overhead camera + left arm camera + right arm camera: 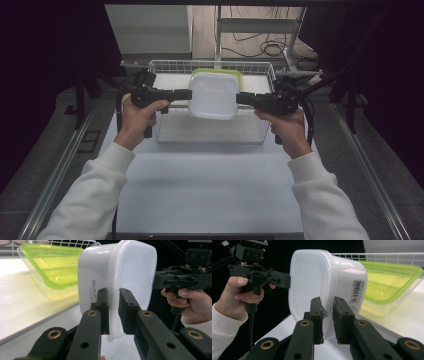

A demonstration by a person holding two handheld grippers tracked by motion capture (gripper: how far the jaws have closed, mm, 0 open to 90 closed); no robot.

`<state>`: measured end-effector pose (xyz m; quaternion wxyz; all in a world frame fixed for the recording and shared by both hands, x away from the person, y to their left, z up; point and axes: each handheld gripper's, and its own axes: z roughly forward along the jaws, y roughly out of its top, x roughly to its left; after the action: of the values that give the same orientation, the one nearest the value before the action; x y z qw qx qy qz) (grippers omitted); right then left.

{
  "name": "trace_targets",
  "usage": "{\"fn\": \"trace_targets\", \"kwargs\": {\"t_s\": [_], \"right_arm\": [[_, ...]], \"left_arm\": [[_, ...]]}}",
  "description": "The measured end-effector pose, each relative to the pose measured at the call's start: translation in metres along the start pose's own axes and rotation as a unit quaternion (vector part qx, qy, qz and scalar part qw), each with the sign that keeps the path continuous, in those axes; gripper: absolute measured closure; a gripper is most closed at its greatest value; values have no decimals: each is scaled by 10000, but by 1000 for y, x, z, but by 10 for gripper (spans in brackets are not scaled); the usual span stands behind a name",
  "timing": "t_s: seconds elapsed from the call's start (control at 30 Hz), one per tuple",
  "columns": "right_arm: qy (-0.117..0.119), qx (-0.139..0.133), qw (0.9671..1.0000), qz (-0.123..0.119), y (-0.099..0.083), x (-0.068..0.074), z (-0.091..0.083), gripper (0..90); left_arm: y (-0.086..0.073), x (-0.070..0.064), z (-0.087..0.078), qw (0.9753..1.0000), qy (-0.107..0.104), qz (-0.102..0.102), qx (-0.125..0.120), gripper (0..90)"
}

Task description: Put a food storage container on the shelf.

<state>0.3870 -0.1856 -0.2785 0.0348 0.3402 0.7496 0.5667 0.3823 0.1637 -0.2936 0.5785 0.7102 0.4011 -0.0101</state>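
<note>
A white counter [210,185] carries a white wire basket [210,135] that sits at its far edge, centred between the left and right sides. The near half of the counter surface is plain white.

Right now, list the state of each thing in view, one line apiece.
White container: lidded, tipped on edge, held above the basket by both grippers.
Green-lidded container: closed, leaning tilted inside the basket.
Wire basket: upright on the table.
Left gripper: clamped on the rim.
Right gripper: clamped likewise.
</note>
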Motion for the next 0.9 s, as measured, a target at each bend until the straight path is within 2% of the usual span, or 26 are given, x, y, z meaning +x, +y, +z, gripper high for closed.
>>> {"fn": "trace_targets", "kwargs": {"t_s": [0.6, 0.9], "right_arm": [[-29, -65, 10000, 56, 37, -10, 3, 777], [35, -153, 9997, 169, 54, -19, 3, 777]], "left_arm": [[42, 2, 1, 10000, 43, 61, 56, 795], [58, 8, 6, 9999, -30, -95, 57, 794]]}}
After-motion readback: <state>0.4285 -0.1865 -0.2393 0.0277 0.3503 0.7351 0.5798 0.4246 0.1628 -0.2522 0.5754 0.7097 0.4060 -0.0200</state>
